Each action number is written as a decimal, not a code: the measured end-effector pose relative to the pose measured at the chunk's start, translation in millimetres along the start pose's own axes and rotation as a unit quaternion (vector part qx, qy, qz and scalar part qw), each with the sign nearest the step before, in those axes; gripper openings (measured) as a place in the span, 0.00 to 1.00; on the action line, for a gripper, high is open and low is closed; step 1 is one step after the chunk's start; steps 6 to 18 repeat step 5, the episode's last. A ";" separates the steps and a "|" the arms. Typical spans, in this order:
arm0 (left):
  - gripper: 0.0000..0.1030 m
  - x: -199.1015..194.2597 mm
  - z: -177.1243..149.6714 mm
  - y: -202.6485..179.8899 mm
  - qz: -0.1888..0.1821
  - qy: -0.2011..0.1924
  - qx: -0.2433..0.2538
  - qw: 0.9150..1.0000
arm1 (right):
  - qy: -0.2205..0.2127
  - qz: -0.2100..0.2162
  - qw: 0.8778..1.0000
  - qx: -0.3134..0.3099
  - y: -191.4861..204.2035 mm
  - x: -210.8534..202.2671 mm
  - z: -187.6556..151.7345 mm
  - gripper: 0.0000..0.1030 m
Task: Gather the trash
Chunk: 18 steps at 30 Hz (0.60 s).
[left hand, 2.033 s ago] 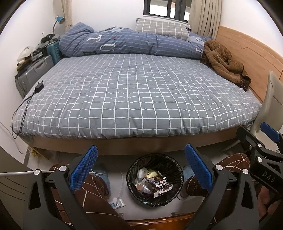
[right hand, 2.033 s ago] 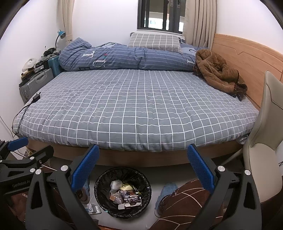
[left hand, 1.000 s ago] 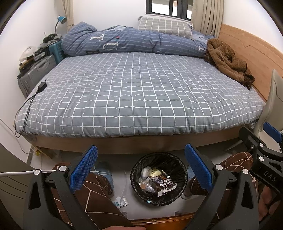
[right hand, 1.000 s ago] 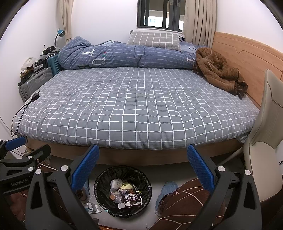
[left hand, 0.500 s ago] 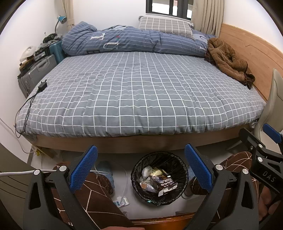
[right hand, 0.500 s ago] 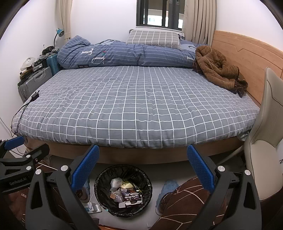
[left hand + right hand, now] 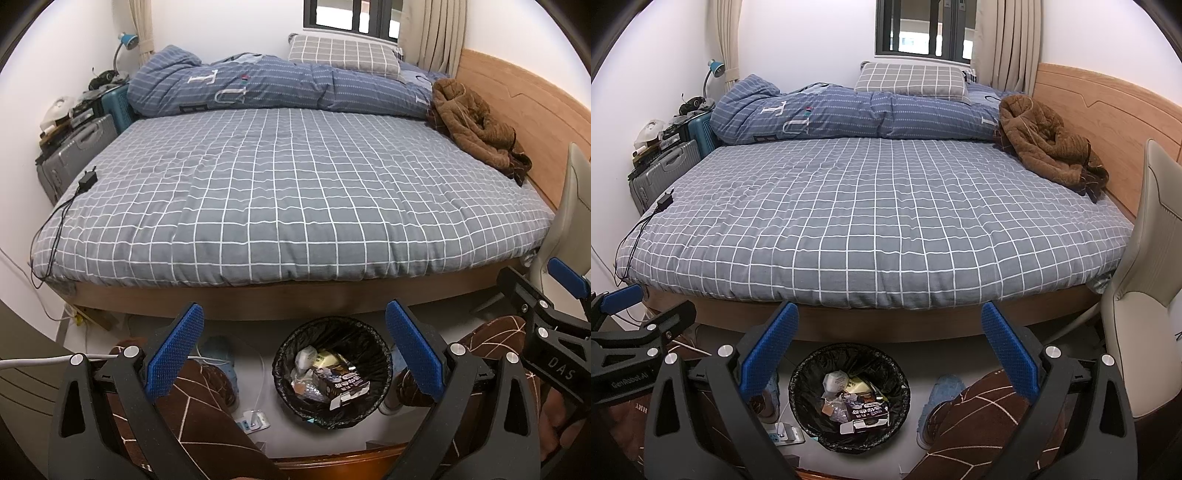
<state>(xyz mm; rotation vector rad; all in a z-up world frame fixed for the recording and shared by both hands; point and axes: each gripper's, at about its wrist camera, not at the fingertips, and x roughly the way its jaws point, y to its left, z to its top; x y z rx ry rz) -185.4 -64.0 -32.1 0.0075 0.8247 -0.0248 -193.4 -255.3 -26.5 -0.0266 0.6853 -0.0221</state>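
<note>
A round trash bin (image 7: 380, 354) lined with a black bag stands on the floor in front of the bed, and also shows in the right wrist view (image 7: 903, 384). Inside lie a dark carton (image 7: 341, 384), a crumpled white mask (image 7: 836, 380) and other scraps. My left gripper (image 7: 294, 350) is open and empty, held above the bin. My right gripper (image 7: 889, 349) is open and empty, beside it to the right. Each gripper shows at the edge of the other's view.
A bed (image 7: 295, 192) with a grey checked cover fills the room ahead, with a blue duvet (image 7: 258, 88), a brown jacket (image 7: 476, 129) and a charger with cable (image 7: 86, 181) on it. A beige chair (image 7: 1145, 258) stands at the right, suitcases (image 7: 74, 147) at the left. A power strip (image 7: 253, 421) lies by the bin.
Both views have shifted slightly; the left gripper drifted a little left, so the bin sits further right in its view. Both grippers stay open and empty.
</note>
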 end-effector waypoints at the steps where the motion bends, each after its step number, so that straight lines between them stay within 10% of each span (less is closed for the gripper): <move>1: 0.94 0.0 0.2 -0.1 -0.001 0.000 -0.001 1.000 | 0.000 0.000 1.000 0.000 0.1 0.0 -0.1 0.93; 18: 0.94 1.5 0.5 -0.6 -0.006 0.002 -0.002 1.000 | 0.000 0.000 1.000 0.000 -0.2 0.0 0.1 0.93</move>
